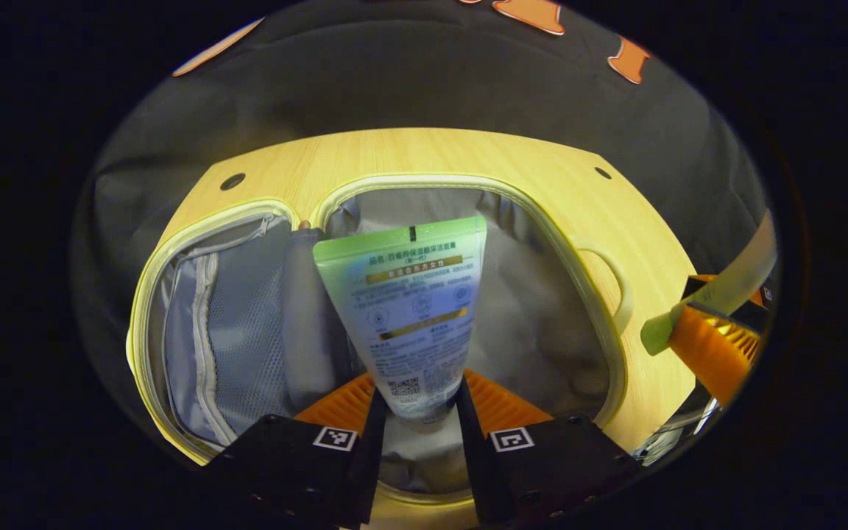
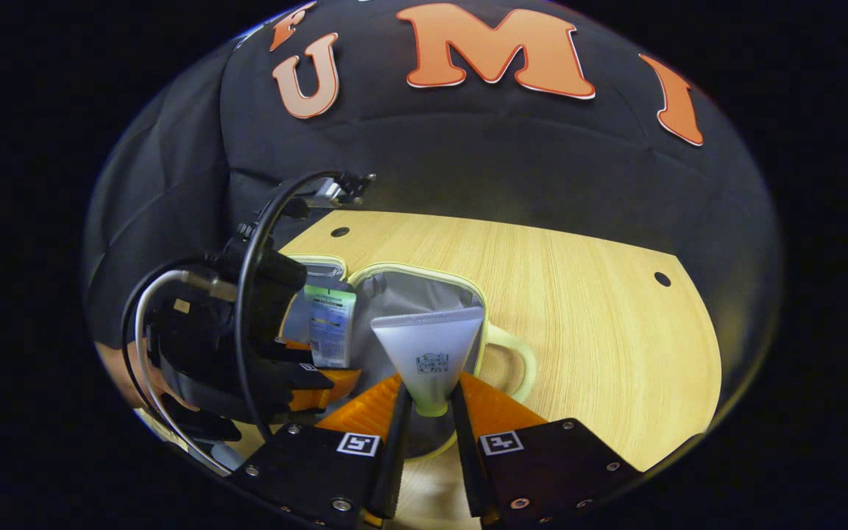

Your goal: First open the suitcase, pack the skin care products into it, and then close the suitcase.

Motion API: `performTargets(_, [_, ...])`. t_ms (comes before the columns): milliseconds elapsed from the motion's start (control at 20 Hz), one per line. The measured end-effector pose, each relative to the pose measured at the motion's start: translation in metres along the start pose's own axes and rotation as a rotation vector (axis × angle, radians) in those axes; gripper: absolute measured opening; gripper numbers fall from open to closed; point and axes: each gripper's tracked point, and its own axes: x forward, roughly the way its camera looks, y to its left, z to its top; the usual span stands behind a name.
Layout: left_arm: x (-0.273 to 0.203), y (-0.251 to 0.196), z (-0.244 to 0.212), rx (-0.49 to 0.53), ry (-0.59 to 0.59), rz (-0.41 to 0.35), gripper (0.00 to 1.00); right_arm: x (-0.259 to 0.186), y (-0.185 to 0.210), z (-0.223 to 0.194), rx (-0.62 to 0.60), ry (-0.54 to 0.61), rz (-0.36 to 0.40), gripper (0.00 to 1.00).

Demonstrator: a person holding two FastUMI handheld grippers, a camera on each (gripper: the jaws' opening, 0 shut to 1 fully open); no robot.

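The left gripper [image 1: 422, 412] carried two dark, blocky finger mounts, each with a small square black-and-white marker tag on its upper inner corner. Ribbed wedge-shaped panels fanned outward behind the fingers [image 1: 374, 434], and small screws dotted the mounts below the tags. The right gripper [image 2: 430, 412] matched it: the same dark mounts, marker tags beside each finger, ribbed wedges behind, and bright round screw heads along the mounts' lower edges. In the right gripper view, the left gripper's black housing trailed one looping black cable and one pale cable.
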Motion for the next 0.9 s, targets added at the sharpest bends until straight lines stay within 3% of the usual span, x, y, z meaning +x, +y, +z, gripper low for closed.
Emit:
performTargets(250, [0.024,0.006,-0.009,-0.055,0.113,0.097,0.51,0.005,-0.005,0.001,-0.012,0.022,0.042,0.36])
performTargets(450, [0.035,0.008,-0.01,-0.092,0.132,0.151,0.52,0.015,-0.022,-0.003,-0.048,0.043,0.07,0.36])
performTargets(650, [0.014,0.002,0.001,-0.137,0.016,0.103,0.58,0.021,-0.025,-0.006,-0.062,0.061,0.102,0.36])
performTargets(700, [0.002,0.0,0.005,-0.141,-0.03,0.098,0.66,0.022,-0.023,-0.009,-0.062,0.069,0.112,0.36])
performTargets(800, [-0.022,0.009,0.011,-0.127,-0.105,0.119,0.77,0.027,-0.02,-0.012,-0.054,0.085,0.128,0.36])
performTargets(900, [-0.048,0.021,0.014,-0.102,-0.166,0.161,0.8,0.032,-0.012,-0.015,-0.034,0.108,0.15,0.35])
